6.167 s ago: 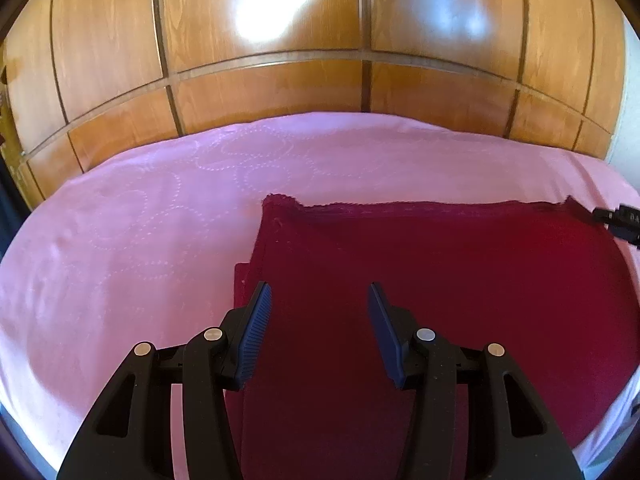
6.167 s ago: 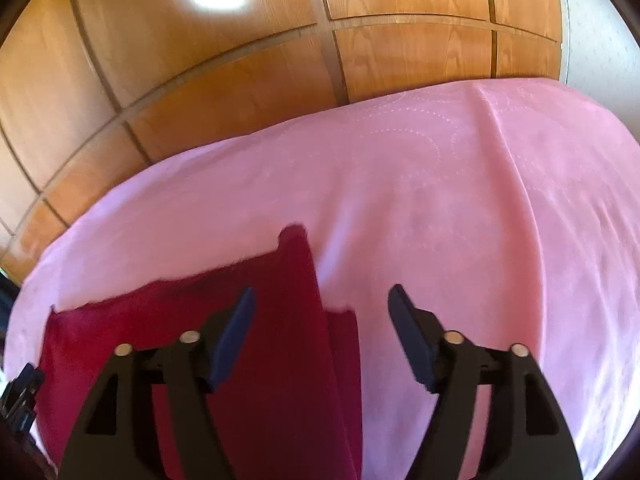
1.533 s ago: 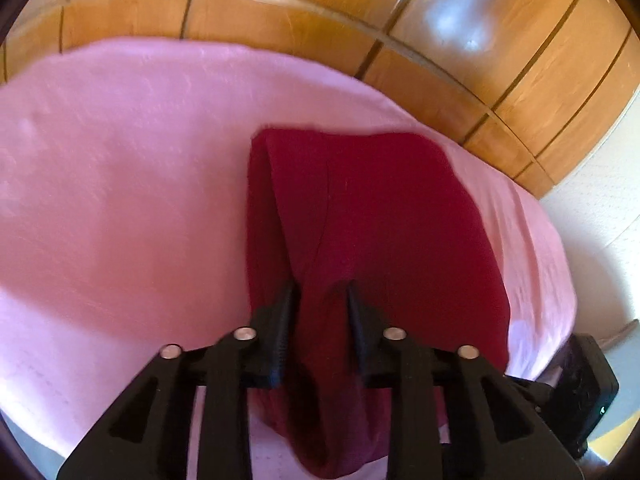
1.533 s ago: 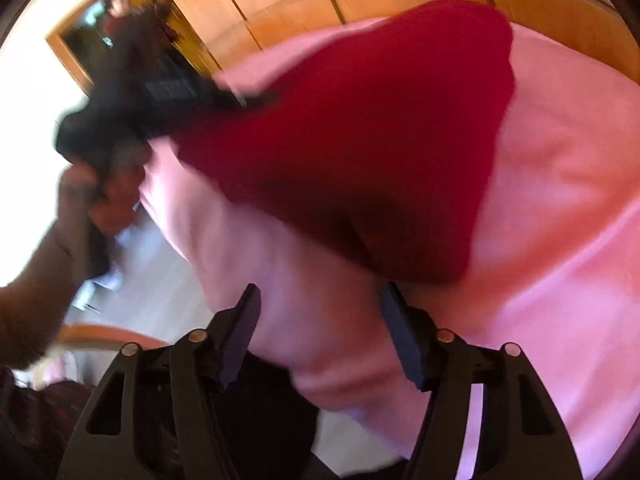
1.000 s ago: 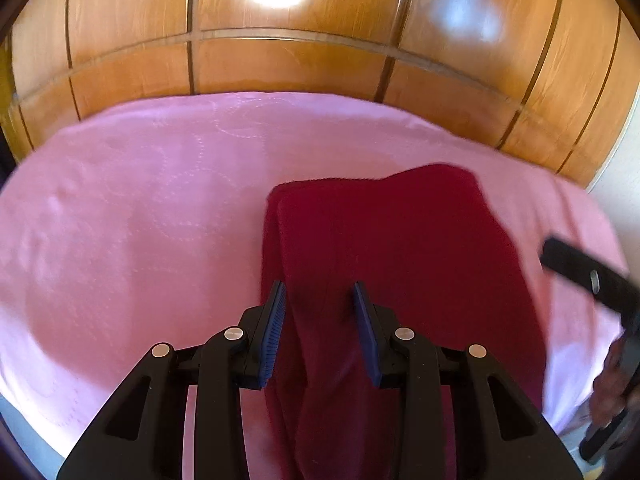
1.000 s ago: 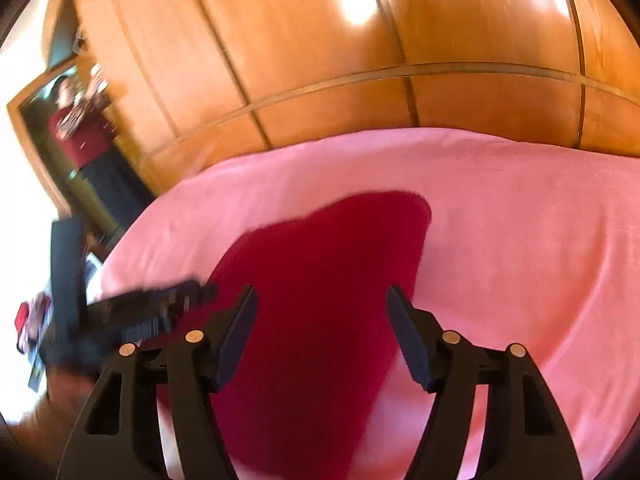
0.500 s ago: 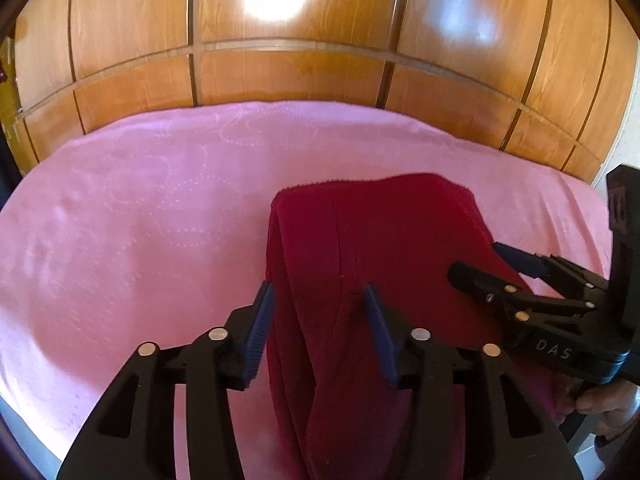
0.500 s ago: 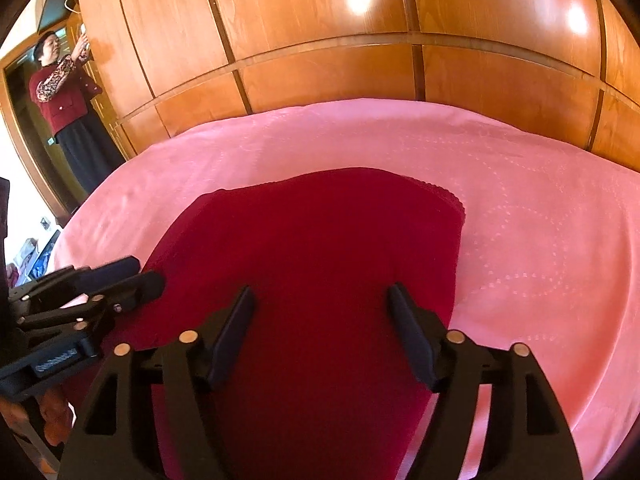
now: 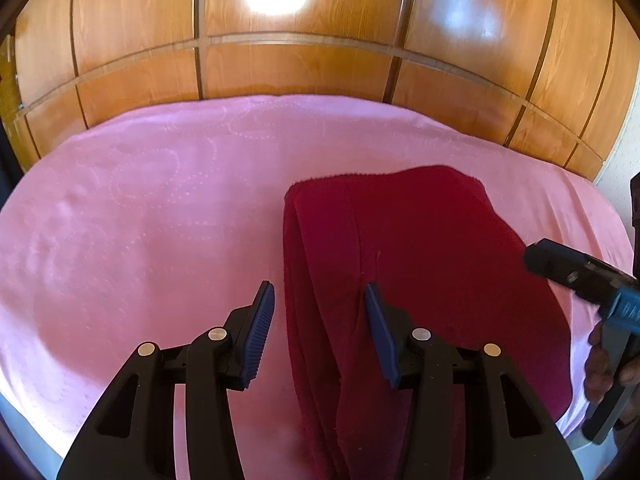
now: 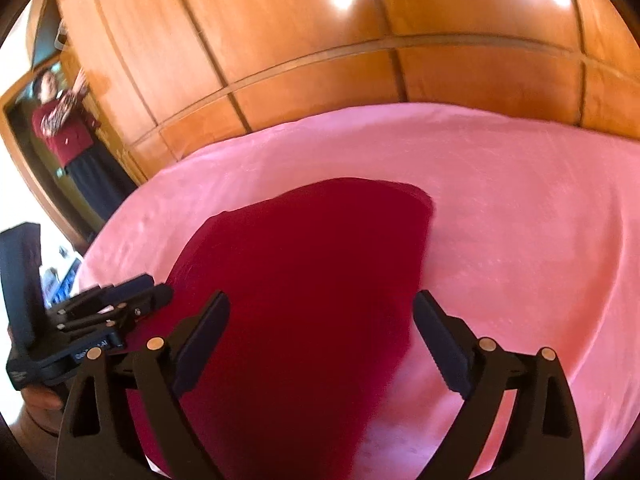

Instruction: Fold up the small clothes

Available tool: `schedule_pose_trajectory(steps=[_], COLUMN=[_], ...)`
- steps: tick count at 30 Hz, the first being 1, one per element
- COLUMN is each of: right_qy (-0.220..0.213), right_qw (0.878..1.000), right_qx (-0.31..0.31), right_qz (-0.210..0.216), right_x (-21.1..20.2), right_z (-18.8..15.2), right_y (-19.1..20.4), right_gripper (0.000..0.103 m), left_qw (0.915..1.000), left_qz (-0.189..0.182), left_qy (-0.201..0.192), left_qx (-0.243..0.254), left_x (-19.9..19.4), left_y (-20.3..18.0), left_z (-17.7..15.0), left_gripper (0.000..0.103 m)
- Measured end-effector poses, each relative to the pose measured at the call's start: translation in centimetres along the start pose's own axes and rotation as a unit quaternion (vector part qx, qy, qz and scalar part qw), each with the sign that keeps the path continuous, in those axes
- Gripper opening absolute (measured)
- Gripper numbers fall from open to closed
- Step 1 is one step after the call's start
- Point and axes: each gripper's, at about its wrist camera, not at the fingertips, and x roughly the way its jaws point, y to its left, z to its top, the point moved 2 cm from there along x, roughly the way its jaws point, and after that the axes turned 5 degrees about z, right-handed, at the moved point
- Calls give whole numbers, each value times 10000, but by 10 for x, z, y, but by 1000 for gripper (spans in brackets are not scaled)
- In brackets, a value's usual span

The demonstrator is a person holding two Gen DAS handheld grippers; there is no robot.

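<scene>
A dark red cloth (image 9: 420,264) lies folded on the pink bed cover (image 9: 160,208), with its folded layers showing along the left edge. My left gripper (image 9: 320,320) is open and empty, just above that left edge near the front. The cloth also shows in the right wrist view (image 10: 312,264). My right gripper (image 10: 320,332) is open and empty, held over the cloth's near right part. The right gripper (image 9: 580,276) shows at the right edge of the left wrist view, and the left gripper (image 10: 132,300) at the left of the right wrist view.
A wooden panelled wall (image 9: 320,60) runs behind the bed. A mirror (image 10: 60,128) at the left of the right wrist view shows a person in red. The pink cover (image 10: 520,208) stretches to the right of the cloth.
My left gripper has opened wider and let go of the cloth's edge. The right gripper has pulled back to the right. The cloth lies flat and still.
</scene>
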Motion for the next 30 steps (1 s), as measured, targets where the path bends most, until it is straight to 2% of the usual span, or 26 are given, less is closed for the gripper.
schedule_pose_trajectory(steps=[4,7,10,13,15,16,18,19,20,23,26,30], right_qy=[14,52,190,484,536,539,578,592,569,420,90,-478], right_qw=[9975,9924,9856,9766,9754,9752,9748,9760,9781,9830,9860,9889], right_qx=[643,1049,1311,1422,1413,1385,1380,1320,1234,1004,773,532], right_qz=[299,640,1055,1538,1607,1642,1654,1629,1579,1481,1475,1304], right_x=[-5,-2,8,24,31,31,32,30,27,10,-20,-75], right_z=[-3,-3,-3,-9,-13,-13,-12,-12,-12,-9,-5,5], right_y=[-31,-48,-58,-57,-54,-53,-51,-50,-47,-34,-20,-22], right_gripper=[94,94,92,80,80,80,74,63,55,45,43,42], left_qw=[9993,9983,9924,9854,9803,9745,9638,9576,9538,9551,9538,9476], left_qz=[-278,-436,-982,-1421,-1670,-1899,-2293,-2501,-2637,-2698,-2788,-3095], left_qy=[192,205,331,367,411,454,478,492,456,349,290,301], left_qx=[-164,-342,-666,-860,-968,-1101,-1274,-1342,-1363,-1175,-1081,-734], left_x=[14,20,30,37,42,46,50,51,51,44,34,19], left_y=[11,21,36,43,46,49,51,50,48,39,31,-11], left_z=[-5,-6,-8,-12,-14,-15,-16,-16,-17,-16,-14,-5], left_gripper=[48,65,69,69,68,66,53,43,40,32,30,28])
